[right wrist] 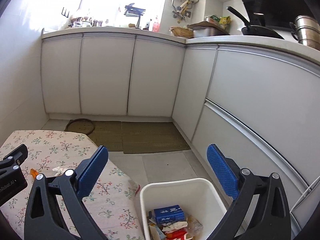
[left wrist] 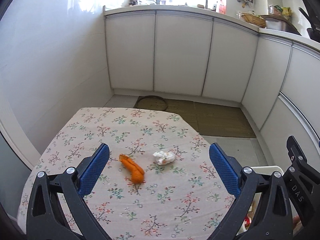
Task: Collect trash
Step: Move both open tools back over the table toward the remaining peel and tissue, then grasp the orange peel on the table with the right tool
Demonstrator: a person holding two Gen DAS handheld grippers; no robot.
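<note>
An orange peel-like scrap and a crumpled white tissue lie on the floral tablecloth. My left gripper is open and empty, above the table, with both scraps between its blue fingers. My right gripper is open and empty, above a white trash bin on the floor beside the table. The bin holds a blue box and several wrappers. The scrap and tissue show small at the left of the right wrist view.
White cabinets run along the back and right walls. Woven mats and a round tray lie on the floor. The counter carries pans and pots. The bin rim shows at the table's right edge.
</note>
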